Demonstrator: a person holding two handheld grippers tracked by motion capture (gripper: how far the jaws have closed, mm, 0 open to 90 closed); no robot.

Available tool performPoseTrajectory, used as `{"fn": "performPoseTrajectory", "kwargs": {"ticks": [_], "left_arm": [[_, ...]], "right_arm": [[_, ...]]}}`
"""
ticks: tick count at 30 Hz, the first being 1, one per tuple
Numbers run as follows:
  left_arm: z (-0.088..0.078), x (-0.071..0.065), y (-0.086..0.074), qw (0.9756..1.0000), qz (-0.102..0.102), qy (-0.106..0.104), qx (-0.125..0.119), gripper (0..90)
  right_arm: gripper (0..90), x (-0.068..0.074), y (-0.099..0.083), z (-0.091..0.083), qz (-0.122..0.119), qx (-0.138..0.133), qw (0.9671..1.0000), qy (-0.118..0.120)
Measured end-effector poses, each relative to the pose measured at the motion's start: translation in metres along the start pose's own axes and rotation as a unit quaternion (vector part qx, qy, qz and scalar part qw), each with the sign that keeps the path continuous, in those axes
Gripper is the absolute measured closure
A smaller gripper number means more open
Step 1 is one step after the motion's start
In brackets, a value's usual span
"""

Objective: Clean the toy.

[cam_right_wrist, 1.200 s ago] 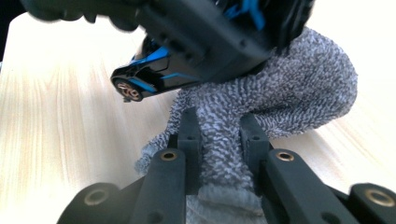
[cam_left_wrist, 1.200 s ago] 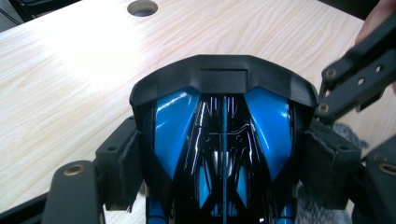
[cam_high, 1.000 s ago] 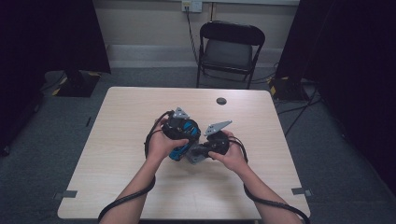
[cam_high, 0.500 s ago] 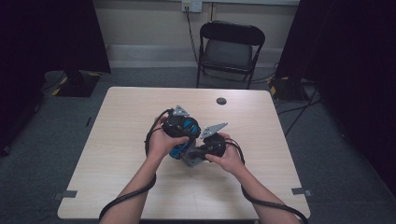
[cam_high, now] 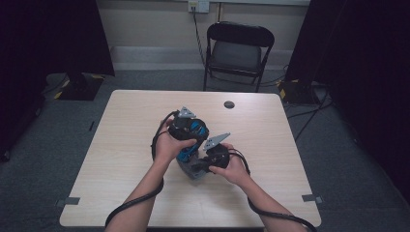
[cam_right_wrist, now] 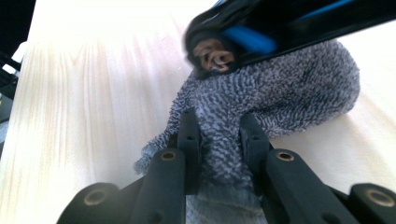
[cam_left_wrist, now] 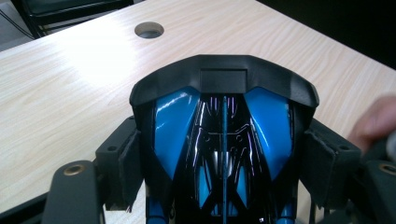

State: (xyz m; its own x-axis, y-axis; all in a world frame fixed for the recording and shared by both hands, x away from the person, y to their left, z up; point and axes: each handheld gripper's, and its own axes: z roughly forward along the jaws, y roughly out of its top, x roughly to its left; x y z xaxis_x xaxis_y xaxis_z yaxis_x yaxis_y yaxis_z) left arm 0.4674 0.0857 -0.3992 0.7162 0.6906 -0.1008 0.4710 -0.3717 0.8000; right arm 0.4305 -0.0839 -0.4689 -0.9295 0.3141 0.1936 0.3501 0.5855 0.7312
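Pointing away from the person, blue-black helmet [cam_left_wrist: 224, 140] between left gripper [cam_left_wrist: 224, 168] jaws.

Dim room; glare on table [cam_left_wrist: 88, 65]; rt view overexposed, blurry top.

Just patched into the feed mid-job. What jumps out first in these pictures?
The glossy blue and black object at mid-table: the left gripper is clamped on its sides. Just below it, the right gripper pinches a grey fuzzy cloth that lies on the wooden table and touches the object's underside. Farther back, there is a round hole in the tabletop and a black folding chair behind the table.
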Motion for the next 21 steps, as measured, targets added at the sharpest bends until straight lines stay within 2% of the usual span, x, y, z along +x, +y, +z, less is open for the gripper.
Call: {"fn": "performPoseTrajectory", "kwargs": {"ticks": [5, 11, 16, 21], "left_arm": [[-0.001, 0.004, -0.001, 1.0000, -0.002, 0.003, 0.002, 25.6], [-0.004, 0.010, -0.003, 0.9999, -0.006, 0.012, 0.005, 25.6], [-0.011, 0.022, -0.009, 0.9996, -0.010, 0.022, 0.015, 25.6], [-0.016, 0.032, -0.019, 0.9990, -0.017, 0.034, 0.023, 25.6]], "right_arm": [[75.4, 0.004, -0.003, 0.005, -0.006, 0.009, 0.9999, 0.002], [75.3, 0.001, -0.009, 0.004, -0.005, 0.017, 0.9998, 0.000], [75.3, -0.010, -0.015, -0.010, 0.004, 0.024, 0.9995, -0.022], [75.3, -0.023, -0.022, -0.028, 0.020, 0.017, 0.9987, -0.043]]}}
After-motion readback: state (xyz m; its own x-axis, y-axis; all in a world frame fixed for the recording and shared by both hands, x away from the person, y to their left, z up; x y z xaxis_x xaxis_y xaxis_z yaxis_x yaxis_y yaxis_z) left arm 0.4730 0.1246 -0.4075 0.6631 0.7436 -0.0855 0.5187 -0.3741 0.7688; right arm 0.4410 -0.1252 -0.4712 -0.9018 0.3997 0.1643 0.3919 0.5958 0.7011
